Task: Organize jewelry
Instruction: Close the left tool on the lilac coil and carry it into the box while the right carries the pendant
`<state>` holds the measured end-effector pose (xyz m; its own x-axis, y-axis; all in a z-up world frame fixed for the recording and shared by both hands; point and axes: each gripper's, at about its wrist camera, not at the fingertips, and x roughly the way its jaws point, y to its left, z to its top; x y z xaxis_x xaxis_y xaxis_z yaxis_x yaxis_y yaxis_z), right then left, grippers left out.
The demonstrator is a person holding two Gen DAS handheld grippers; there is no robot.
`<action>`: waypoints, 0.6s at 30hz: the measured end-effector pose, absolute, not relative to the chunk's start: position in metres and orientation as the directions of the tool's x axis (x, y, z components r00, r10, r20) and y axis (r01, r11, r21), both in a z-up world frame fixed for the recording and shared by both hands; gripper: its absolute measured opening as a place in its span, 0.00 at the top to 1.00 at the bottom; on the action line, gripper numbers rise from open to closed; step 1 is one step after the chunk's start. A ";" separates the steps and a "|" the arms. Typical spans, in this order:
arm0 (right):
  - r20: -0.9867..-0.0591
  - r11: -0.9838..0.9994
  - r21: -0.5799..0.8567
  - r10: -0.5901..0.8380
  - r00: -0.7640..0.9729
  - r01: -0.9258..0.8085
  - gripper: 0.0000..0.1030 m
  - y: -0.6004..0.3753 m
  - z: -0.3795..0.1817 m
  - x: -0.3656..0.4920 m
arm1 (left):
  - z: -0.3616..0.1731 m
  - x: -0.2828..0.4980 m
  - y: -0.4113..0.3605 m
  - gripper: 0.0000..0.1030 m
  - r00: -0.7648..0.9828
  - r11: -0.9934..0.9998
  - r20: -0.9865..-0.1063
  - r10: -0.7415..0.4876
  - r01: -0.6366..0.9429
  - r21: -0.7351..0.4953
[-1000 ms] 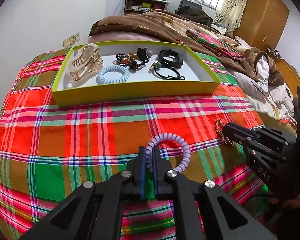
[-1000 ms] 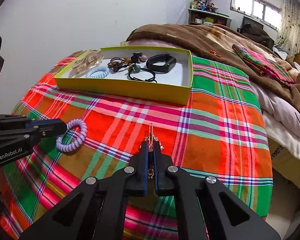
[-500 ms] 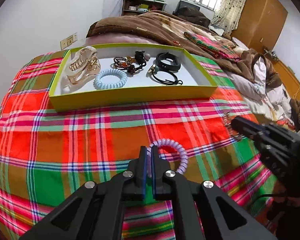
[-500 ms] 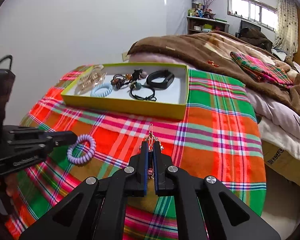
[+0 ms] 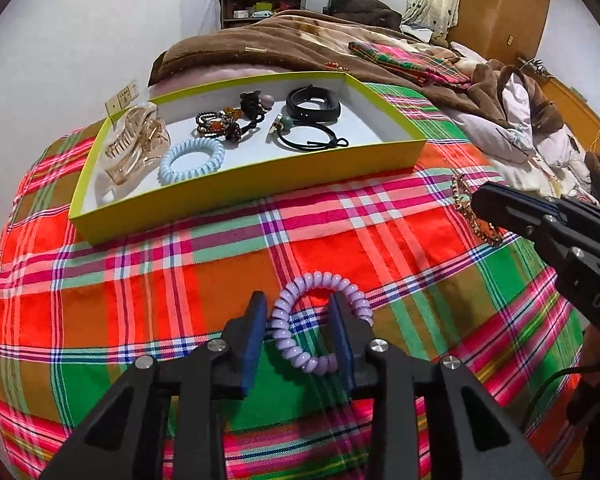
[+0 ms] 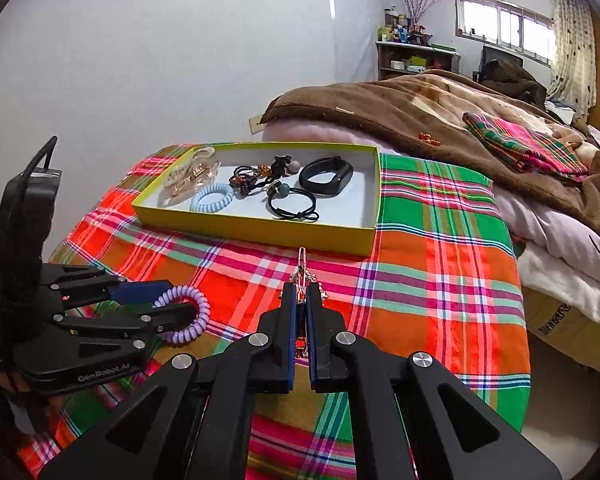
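A purple coil hair tie (image 5: 304,360) lies low over the plaid cloth, its left side between the jaws of my left gripper (image 5: 298,304). Those jaws are opening and the pads stand clear of the coil; the right finger (image 5: 342,328) reaches through the ring. From the right wrist view the coil (image 6: 198,316) hangs around the tip of the left gripper (image 6: 168,300). My right gripper (image 6: 300,288) is shut on a gold chain bracelet (image 6: 301,264), held above the cloth, also visible as the bracelet (image 5: 462,200) at far right. The yellow-green tray (image 5: 260,184) stands beyond.
In the tray (image 6: 260,232) lie an amber claw clip (image 5: 134,146), a pale blue coil tie (image 5: 192,160), a beaded bracelet (image 5: 216,122), a black band (image 5: 314,104) and a black hair tie (image 5: 308,138). A brown blanket (image 5: 300,44) lies behind; the bed edge drops off at right.
The left jaws, shut on the purple coil before, have parted and the coil now sits loose between them. The right gripper has lifted slightly with the gold bracelet.
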<state>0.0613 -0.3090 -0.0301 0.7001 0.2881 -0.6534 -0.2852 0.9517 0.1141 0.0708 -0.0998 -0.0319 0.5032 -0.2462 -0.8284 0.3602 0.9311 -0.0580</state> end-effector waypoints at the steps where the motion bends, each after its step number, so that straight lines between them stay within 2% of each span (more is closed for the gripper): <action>1: -0.652 0.951 0.117 0.290 0.700 -0.286 0.96 -0.309 -0.030 0.062 | -0.032 0.071 -0.099 0.69 0.504 0.932 -0.828 -0.244 0.358 -0.057; 3: -0.650 0.951 0.119 0.292 0.701 -0.285 0.96 -0.310 -0.029 0.061 | -0.032 0.072 -0.098 0.84 0.506 0.934 -0.829 -0.239 0.354 -0.054; 5: -0.649 0.951 0.120 0.293 0.702 -0.286 0.96 -0.310 -0.029 0.061 | -0.032 0.073 -0.095 0.88 0.496 0.933 -0.828 -0.261 0.350 -0.085; 18: -0.639 0.951 0.117 0.292 0.711 -0.285 0.96 -0.310 -0.021 0.064 | -0.011 0.073 -0.085 0.90 0.531 0.938 -0.798 -0.284 0.328 -0.115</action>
<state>0.0644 -0.3103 -0.0210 0.7114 0.2917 -0.6394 -0.2851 0.9513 0.1168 0.0729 -0.0846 -0.0113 0.5311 -0.2841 -0.7983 0.3281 0.9376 -0.1154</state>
